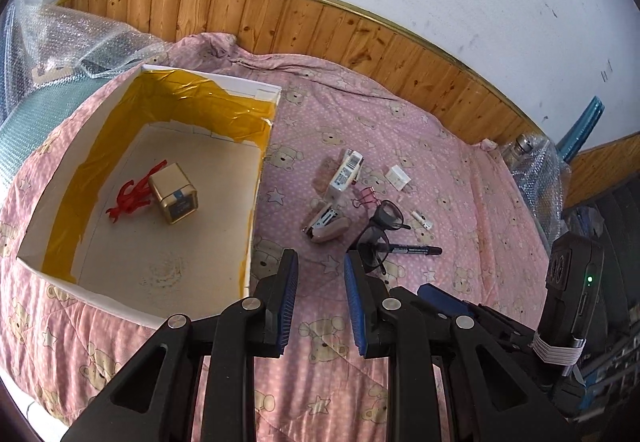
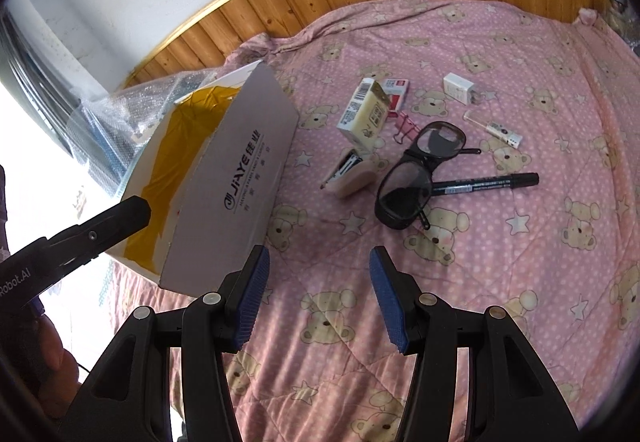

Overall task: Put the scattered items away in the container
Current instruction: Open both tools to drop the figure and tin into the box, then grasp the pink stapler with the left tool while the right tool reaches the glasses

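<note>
Left wrist alone shows the box's (image 1: 256,198) gold tin (image 1: 174,198) inside.

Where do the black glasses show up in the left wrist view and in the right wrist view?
Left wrist view: black glasses right of centre, just beyond the left gripper.
Right wrist view: black glasses centre-right, beyond the right gripper.
Shared landmark: the black marker, lying partly under the glasses in both.
</note>
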The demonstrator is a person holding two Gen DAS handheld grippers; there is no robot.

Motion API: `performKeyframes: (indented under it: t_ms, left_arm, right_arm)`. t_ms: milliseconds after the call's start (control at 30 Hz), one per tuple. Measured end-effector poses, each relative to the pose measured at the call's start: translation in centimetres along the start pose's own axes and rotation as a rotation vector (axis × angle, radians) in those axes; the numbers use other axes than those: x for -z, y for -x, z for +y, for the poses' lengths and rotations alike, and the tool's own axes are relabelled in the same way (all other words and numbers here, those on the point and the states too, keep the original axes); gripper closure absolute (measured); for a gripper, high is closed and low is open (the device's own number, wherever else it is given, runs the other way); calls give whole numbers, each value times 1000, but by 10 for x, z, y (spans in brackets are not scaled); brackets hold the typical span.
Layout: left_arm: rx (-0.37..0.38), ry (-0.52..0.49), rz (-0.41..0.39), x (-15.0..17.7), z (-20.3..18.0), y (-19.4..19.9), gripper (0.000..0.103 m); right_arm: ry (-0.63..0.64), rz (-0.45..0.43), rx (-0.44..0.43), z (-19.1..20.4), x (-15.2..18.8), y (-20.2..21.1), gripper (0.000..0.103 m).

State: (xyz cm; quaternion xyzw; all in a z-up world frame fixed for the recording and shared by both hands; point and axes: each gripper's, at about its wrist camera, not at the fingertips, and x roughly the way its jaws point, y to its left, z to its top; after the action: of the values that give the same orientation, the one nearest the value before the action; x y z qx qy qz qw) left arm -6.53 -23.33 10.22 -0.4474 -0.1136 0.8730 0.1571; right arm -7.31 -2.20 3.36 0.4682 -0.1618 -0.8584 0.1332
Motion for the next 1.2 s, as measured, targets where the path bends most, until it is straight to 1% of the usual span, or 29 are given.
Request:
performKeyframes:
  t_ms: [333, 400, 667, 767, 933, 1033, 1200]
  left_arm:
    - [7, -65, 62, 3, -36, -32, 78]
    - [8, -74, 76, 4, -42, -41, 78]
    - [-10, -116, 154, 5, -58, -94, 77]
    - [-28, -118, 180, 2, -58, -116, 76]
    - [-70, -109, 222, -4, -51, -155, 72]
    - [-90, -105, 235, -9, -46, -175, 72]
    - [-119, -95, 264, -14, -36, -207, 71]
  right_arm:
    - [-85, 5, 17, -47, 2, 1, 48]
    - [-98, 7, 20, -56, 2, -1, 51]
    - [-172, 26, -1, -92, -3, -14, 54]
    - [-201, 33, -41, -104, -6, -20, 54]
    - [-228, 49, -128, -112, -14, -36, 54]
    - [-240, 51, -184, -113, -23, -47, 54]
    - [-267, 67, -220, -120, -38, -70, 54]
